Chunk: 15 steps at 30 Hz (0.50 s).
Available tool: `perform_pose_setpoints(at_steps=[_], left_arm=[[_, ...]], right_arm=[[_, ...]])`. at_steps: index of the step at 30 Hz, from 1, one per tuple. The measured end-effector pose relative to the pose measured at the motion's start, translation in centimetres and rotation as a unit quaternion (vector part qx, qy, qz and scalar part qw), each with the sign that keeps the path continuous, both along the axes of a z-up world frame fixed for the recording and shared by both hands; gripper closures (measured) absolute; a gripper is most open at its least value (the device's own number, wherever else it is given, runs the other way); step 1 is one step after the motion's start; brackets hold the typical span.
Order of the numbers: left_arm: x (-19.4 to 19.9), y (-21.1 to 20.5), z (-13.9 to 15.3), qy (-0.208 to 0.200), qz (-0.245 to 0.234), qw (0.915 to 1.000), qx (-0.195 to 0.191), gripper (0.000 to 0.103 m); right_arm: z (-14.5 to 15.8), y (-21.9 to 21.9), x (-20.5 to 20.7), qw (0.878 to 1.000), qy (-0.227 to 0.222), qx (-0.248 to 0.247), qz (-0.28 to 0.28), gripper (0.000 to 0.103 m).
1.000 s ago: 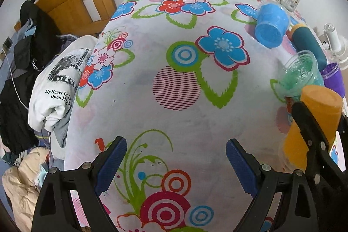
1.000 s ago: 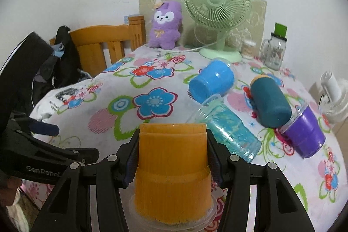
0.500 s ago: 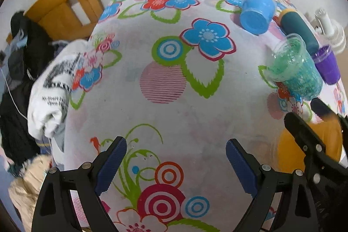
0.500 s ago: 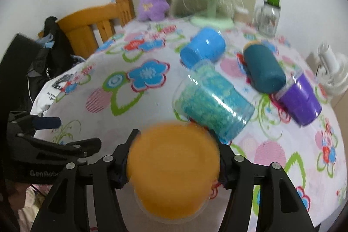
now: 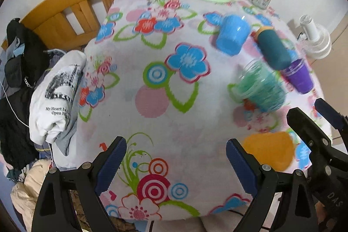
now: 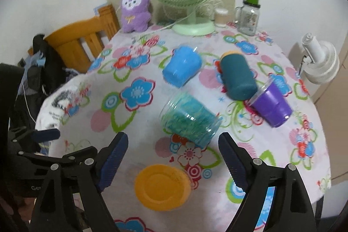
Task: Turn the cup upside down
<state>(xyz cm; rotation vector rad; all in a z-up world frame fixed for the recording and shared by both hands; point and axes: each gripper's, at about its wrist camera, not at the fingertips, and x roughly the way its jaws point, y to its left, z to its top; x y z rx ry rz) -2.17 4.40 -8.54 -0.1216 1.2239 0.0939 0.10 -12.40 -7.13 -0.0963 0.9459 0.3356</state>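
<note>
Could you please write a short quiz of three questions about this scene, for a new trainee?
1. True or false: the right gripper is shut on the orange cup.
2. How many cups lie on their side on the table? A) two B) four C) six
3. Fill in: the orange cup stands with its ___ facing up.

Key:
1. False. Its fingers are open and the cup stands free below them.
2. B: the blue cup, the teal cup, the purple cup and the clear green cup.
3. Base.
</note>
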Motion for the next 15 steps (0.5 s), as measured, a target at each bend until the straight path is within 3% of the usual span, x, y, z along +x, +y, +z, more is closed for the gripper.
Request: perform_pose_setpoints(at_steps=[5,15], left_arm=[[-0.4,-1.0,4.2,-0.033,0.010,0.9994,0.000,0.005],[-0.8,-3.3,8.7,-0.070,-0.003,0.9974,-0.014,0.000]], right_arm=[[3.6,-1.5,0.3,1.000,-0.001,0.003,-0.015,0.016],[8.1,-4.3,0.6,0.999,-0.001,-0.002,-0.036,0.015]])
